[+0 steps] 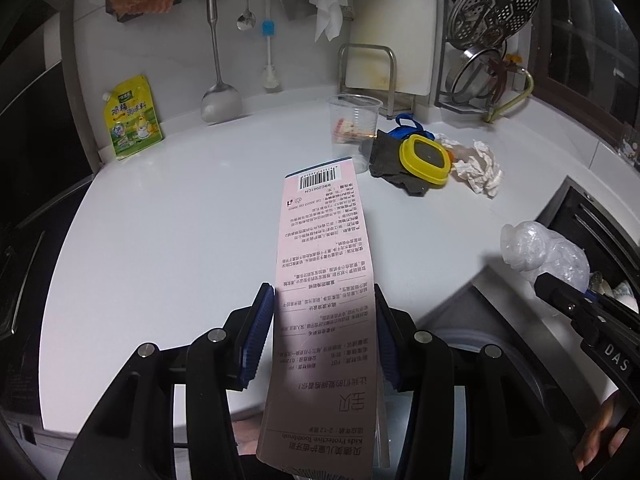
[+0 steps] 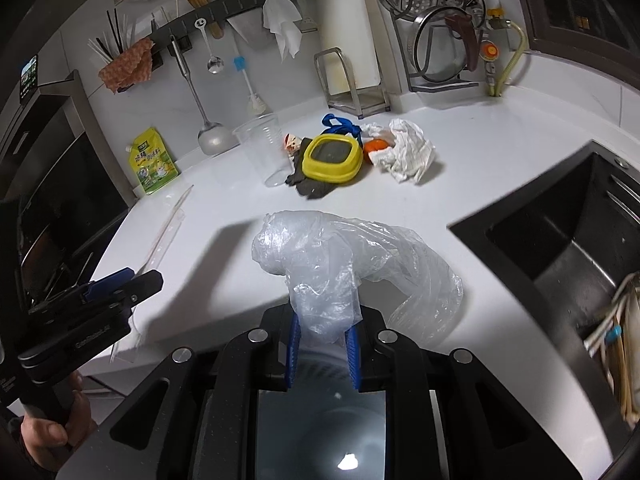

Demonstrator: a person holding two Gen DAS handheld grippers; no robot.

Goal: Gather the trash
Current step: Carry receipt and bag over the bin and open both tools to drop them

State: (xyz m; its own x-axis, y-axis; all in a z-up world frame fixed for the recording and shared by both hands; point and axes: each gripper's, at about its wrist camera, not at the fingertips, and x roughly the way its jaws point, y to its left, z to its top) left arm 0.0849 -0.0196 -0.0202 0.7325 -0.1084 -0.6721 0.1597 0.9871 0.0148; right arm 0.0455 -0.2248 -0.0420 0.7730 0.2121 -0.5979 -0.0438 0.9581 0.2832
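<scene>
The left gripper [image 1: 324,332] clamps a pink toothbrush package [image 1: 320,280] that juts forward over the white counter's [image 1: 160,220] front edge. The right gripper [image 2: 323,354], nearly closed, pinches a crumpled clear plastic bag [image 2: 340,256] above the counter's front edge, beside the sink [image 2: 560,248].

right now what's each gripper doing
left gripper: closed on the pink toothbrush package
right gripper: closed on the clear plastic bag

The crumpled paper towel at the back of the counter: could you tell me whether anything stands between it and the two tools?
Only bare counter lies before the crumpled paper towel, but both tools are full: the left tool holds a pink toothbrush package, the right tool a clear plastic bag.
</scene>
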